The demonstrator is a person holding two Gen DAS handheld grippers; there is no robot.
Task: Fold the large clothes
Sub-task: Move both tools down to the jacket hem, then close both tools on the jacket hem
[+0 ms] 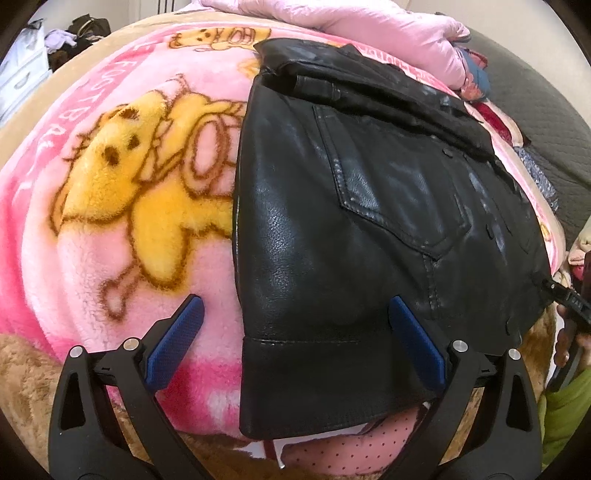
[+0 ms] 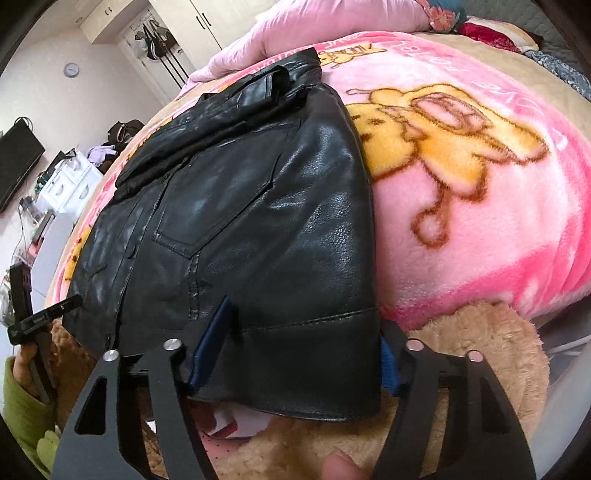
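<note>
Black leather: the folded jacket [image 1: 369, 206] lies flat on a pink fleece blanket [image 1: 122, 229] printed with yellow bears, its hem band at the near edge of the bed.

Left gripper [image 1: 295, 343]: angled steeply down over the jacket's near left corner. Jaws stand wide. One blue pad [image 1: 177, 343] hangs over the blanket, clear of the leather; the other sits above the hem band. Nothing is pinched.

Right gripper [image 2: 299, 350]: likewise tilted downward, at the jacket's near right corner. Its jaws straddle the hem band, one blue pad [image 2: 212, 343] lying against the top of the leather, the other mostly hidden behind the jacket's right edge. Whether the pads press the leather cannot be told.

Left wrist view only: a pink quilt [image 1: 369, 29] heaped beyond the collar, and part of the other gripper at the right margin.

Right wrist view only: a green sleeve [image 2: 22, 410] at the lower left, a wall clock [image 2: 71, 69], a white drawer unit [image 2: 70, 184], and a tan plush throw [image 2: 480, 339] beneath the hem.
</note>
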